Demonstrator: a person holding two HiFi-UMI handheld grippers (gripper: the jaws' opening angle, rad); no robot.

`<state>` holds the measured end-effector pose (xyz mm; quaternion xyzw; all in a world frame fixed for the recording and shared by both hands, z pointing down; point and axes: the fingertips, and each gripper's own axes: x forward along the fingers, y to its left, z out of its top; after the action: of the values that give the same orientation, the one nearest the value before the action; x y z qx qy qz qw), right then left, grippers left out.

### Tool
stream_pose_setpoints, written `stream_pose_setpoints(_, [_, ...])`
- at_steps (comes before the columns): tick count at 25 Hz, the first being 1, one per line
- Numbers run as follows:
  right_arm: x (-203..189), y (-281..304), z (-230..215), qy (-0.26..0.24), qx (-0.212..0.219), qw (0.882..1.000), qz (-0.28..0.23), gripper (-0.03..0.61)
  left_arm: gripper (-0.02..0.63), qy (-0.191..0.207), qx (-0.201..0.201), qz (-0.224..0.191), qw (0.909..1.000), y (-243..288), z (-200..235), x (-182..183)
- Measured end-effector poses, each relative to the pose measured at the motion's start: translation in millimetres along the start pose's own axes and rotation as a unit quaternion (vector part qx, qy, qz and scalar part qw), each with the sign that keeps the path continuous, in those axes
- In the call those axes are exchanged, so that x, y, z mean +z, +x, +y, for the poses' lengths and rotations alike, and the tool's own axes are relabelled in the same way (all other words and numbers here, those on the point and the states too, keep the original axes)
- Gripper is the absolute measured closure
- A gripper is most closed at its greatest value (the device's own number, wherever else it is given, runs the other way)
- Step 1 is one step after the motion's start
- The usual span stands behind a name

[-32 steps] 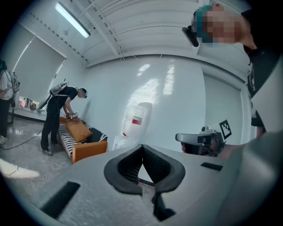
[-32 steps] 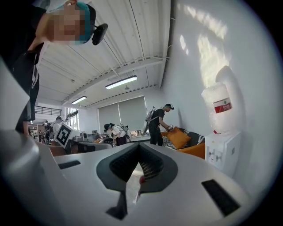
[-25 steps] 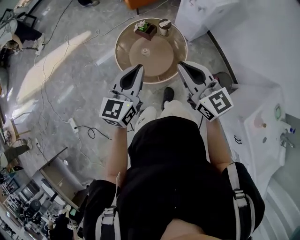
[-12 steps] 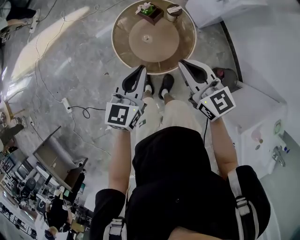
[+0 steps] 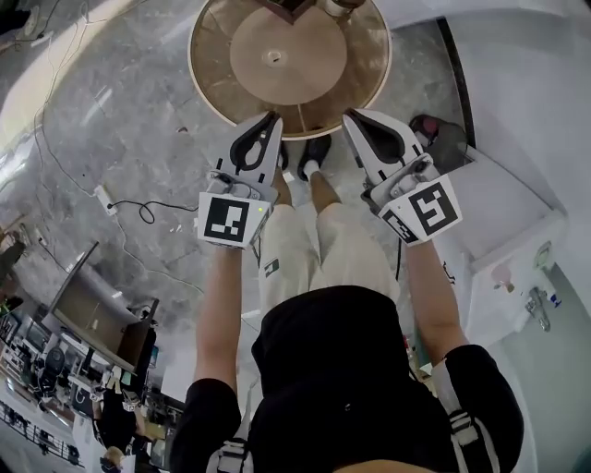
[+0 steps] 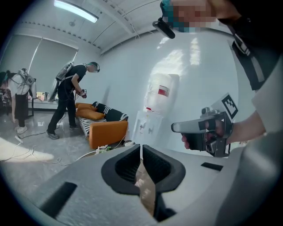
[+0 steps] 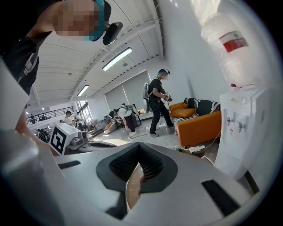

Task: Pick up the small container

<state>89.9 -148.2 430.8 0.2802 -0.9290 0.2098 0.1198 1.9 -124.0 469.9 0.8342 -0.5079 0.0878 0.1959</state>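
A round wooden table (image 5: 360, 83) stands at the top of the head view. A small pale object (image 5: 273, 57) sits at its centre. At its far edge a small container (image 5: 338, 6) and a planter (image 5: 292, 6) are cut off by the frame. My left gripper (image 5: 267, 120) and right gripper (image 5: 355, 118) hang side by side over the table's near rim, well short of those objects. Both hold nothing. In the left gripper view the left gripper (image 6: 141, 148) has its jaws together, and so does the right gripper (image 7: 139, 149) in its own view.
A white water dispenser (image 6: 161, 95) and an orange sofa (image 6: 108, 130) stand beyond the table. People work further back (image 7: 157, 99). A white counter (image 5: 503, 217) runs along the right. A cable with a power strip (image 5: 103, 196) lies on the floor at left.
Both grippers have sunk and now hang at the table's near rim. The head view has tipped down, so the table and its objects slid to the top edge of the frame.
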Motion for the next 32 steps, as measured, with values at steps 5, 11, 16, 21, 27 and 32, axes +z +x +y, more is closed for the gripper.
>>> stream_pose_setpoints(5, [-27, 28, -25, 0.0, -0.011, 1.0, 0.005, 0.574, 0.595, -0.027, -0.004, 0.011, 0.9996, 33, 24, -43])
stream_pose_setpoints(11, [-61, 59, -49, 0.005, -0.02, 1.0, 0.015, 0.574, 0.558, -0.032, 0.002, 0.025, 0.9992, 67, 52, -104])
stream_pose_setpoints(16, [-81, 77, -63, 0.011, -0.031, 0.999, 0.025, 0.574, 0.504, -0.027, 0.006, 0.026, 0.9993, 85, 71, -145])
stream_pose_setpoints(21, [-103, 91, -73, 0.018, -0.039, 0.998, 0.035, 0.574, 0.411, -0.019, 0.007, 0.024, 0.9995, 106, 85, -179])
stream_pose_setpoints(27, [-115, 102, -89, 0.029, -0.046, 0.998, 0.036, 0.574, 0.349, 0.009, 0.025, 0.038, 0.9989, 130, 101, -216])
stream_pose_setpoints(32, [-125, 114, -101, 0.035, -0.048, 0.997, 0.04, 0.574, 0.299, 0.027, 0.027, 0.051, 0.998, 153, 117, -250])
